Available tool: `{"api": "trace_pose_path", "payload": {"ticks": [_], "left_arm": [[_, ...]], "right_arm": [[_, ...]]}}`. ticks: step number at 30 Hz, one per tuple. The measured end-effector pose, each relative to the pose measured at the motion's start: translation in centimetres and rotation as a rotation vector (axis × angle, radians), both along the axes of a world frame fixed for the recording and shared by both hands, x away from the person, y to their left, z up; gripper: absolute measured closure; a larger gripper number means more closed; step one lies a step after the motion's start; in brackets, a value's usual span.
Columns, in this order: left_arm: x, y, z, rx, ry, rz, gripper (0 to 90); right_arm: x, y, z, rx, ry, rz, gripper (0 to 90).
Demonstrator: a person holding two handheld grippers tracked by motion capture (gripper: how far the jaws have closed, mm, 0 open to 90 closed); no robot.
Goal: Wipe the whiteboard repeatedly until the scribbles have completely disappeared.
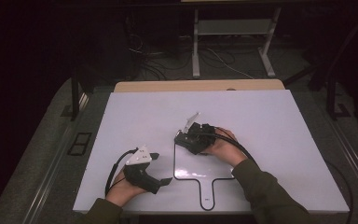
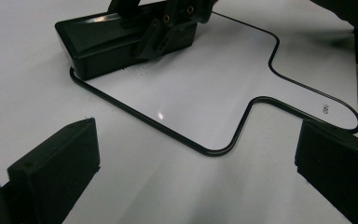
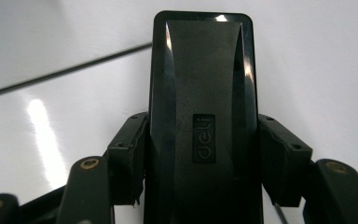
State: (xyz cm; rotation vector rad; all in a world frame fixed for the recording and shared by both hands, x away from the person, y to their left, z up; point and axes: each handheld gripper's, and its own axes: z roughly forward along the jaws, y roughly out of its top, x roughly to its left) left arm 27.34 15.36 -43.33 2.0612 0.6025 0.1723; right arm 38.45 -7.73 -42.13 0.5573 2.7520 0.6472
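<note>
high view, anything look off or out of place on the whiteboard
Nothing stands out. The right tongs are shut on the black eraser, which sits flat at a corner of the small handled whiteboard. The left tongs are open, apart from it. No marks or damage show.

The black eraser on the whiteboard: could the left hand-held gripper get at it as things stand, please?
Probably only in part: the right hand-held gripper is already shut on the black eraser, covering its sides. The left hand-held gripper is open, with bare whiteboard between.
</note>
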Motion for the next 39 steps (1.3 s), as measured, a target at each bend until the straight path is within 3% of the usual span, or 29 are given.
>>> {"api": "trace_pose_path", "payload": {"ticks": [5, 18, 32, 36, 39], "left_arm": [[0.0, 0.0, 0.0, -0.001, -0.001, 0.001, 0.0], [0.0, 0.1, 0.0, -0.005, -0.001, 0.002, 0.0], [-0.1, -0.1, 0.0, -0.004, -0.002, 0.001, 0.0], [-0.1, -0.1, 0.0, -0.003, -0.003, 0.001, 0.0], [-0.1, -0.1, 0.0, 0.000, -0.003, -0.001, 0.0]], "right_arm": [[-0.7, 0.7, 0.1, -0.007, 0.002, 0.030, 38.8], [1.9, -0.5, 0.0, 0.006, 0.017, -0.072, 38.8], [-2.2, 0.0, 0.1, -0.003, 0.012, 0.048, 38.8], [-1.9, 0.0, 0.1, -0.017, 0.010, 0.051, 38.8], [-0.8, -0.2, 0.1, -0.022, 0.003, 0.009, 38.8]]}}
